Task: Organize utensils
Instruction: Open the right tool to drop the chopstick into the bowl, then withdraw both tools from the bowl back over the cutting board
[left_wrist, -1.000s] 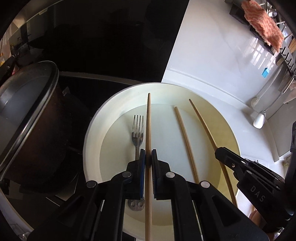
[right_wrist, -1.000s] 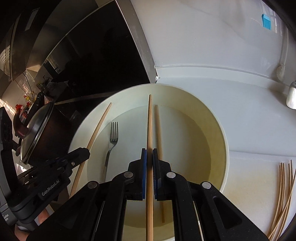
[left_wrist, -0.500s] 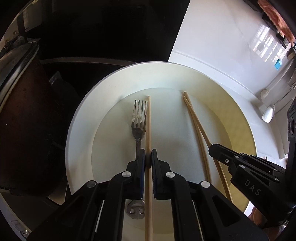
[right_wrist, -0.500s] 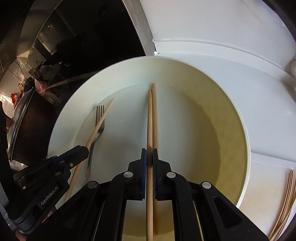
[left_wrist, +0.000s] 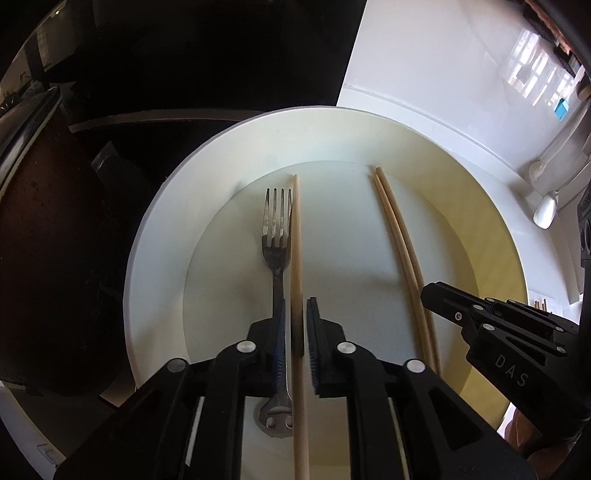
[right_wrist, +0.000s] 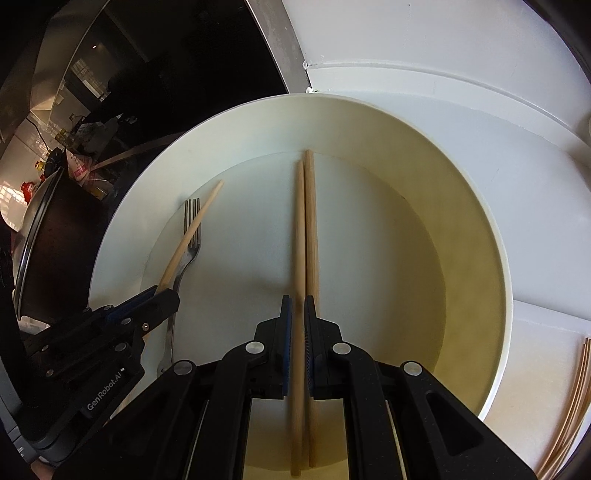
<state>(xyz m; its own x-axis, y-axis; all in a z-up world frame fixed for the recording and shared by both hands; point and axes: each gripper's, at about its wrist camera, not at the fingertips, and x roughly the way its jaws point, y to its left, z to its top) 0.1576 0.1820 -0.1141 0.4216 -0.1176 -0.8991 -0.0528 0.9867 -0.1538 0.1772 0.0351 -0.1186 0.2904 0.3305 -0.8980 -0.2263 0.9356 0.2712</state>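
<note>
Left gripper (left_wrist: 295, 325), jaws just opening, slack around a chopstick (left_wrist: 295, 236) pointing 12 o'clock beside the fork (left_wrist: 275, 243) on the plate (left_wrist: 155, 236); right gripper (right_wrist: 298, 321) pinches another chopstick (right_wrist: 298, 236), same axis.

We see a cream-white plate (left_wrist: 159, 236), its far side tinted yellow. Between our left gripper's (left_wrist: 295, 332) black fingers with blue pads (left_wrist: 279, 332) lies a pale tan wooden chopstick (left_wrist: 295, 236); beside the left pad, a grey steel fork (left_wrist: 275, 236) with dull, spotted tines. Our right gripper (right_wrist: 298, 332) is likewise black with blue pads, over two light brown chopsticks (right_wrist: 308, 229). Beyond the fingers, the white counter (right_wrist: 424, 48) meets a black glossy surface (left_wrist: 184, 55); a dark brown pot (right_wrist: 51, 236) has a silver-rimmed lid.
</note>
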